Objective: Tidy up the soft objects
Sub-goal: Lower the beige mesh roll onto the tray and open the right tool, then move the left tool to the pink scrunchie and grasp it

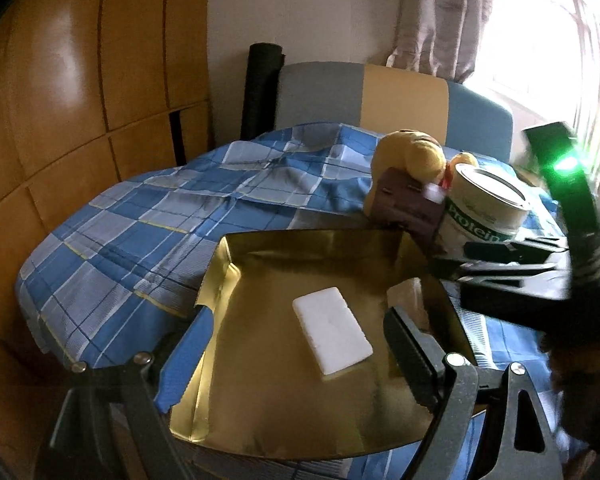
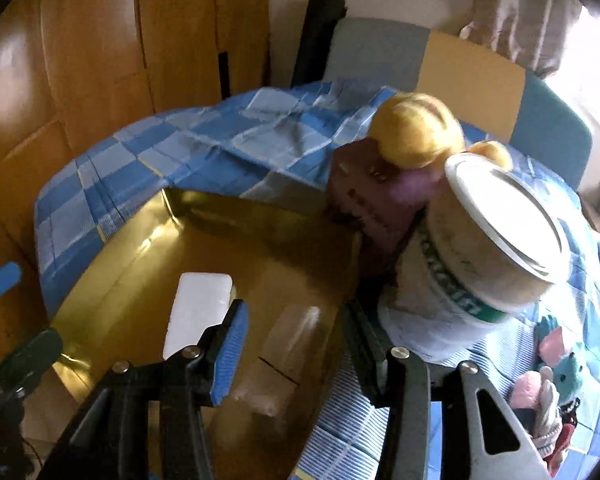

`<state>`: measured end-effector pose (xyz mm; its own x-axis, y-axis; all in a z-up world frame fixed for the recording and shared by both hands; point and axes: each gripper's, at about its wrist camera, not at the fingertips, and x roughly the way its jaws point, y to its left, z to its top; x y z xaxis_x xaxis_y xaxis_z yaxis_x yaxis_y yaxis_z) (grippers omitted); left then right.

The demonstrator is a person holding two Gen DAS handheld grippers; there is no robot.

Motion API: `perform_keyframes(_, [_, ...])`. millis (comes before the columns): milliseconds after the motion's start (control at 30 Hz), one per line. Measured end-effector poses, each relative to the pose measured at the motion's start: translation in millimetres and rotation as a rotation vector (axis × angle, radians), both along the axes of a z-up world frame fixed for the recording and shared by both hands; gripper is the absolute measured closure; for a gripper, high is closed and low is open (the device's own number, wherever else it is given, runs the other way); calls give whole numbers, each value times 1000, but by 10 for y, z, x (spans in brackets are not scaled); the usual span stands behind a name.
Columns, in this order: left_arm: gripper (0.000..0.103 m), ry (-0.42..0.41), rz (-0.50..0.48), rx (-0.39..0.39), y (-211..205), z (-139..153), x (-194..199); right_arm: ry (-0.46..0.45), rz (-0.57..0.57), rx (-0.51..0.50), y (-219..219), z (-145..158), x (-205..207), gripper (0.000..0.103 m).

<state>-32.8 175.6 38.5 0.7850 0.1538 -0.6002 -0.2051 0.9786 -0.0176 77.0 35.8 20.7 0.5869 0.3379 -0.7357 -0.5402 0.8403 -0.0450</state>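
We see a blue plaid cloth (image 1: pixel 148 208) spread over the table, creased toward its far side. On it stands a white protein tub (image 1: pixel 482 204) with green lettering, tilted, just beside a brown box (image 1: pixel 404 208). Behind the table we make out a chair back (image 1: pixel 400 96) in grey-blue with a tan panel, a dark roll (image 1: pixel 260 88) standing upright against the pale wall, wooden cabinet doors (image 1: pixel 80 80) on the left, and a curtain (image 1: pixel 440 12) by the bright window (image 1: pixel 548 40).
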Motion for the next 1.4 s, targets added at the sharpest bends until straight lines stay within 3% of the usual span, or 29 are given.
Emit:
perform_keyframes(400, [15, 5, -81, 27, -290, 21, 27, -98, -167, 101, -992, 400, -191, 53])
perform_keyframes(700, [15, 15, -157, 46, -566, 39, 79, -128, -432, 175, -2031, 508, -129, 52])
perform_keyframes(867, [15, 37, -238, 32, -775, 43, 157, -150, -617, 211, -2690, 508, -112, 45])
perform_keyframes(1133, [16, 88, -398, -17, -1232, -6, 354, -113, -971, 306, -3770, 192, -96, 45])
perform_keyframes(1267, [17, 114, -511, -18, -1570, -75, 435, -98, -1081, 342, -4067, -40, -161, 45])
perform_keyframes(1333, [21, 142, -574, -22, -1766, -137, 482, -50, -1124, 361, -4176, -169, -173, 45])
perform_keyframes(1400, [26, 161, -626, -39, -1922, -190, 520, -32, -1143, 434, -4289, -202, -188, 45])
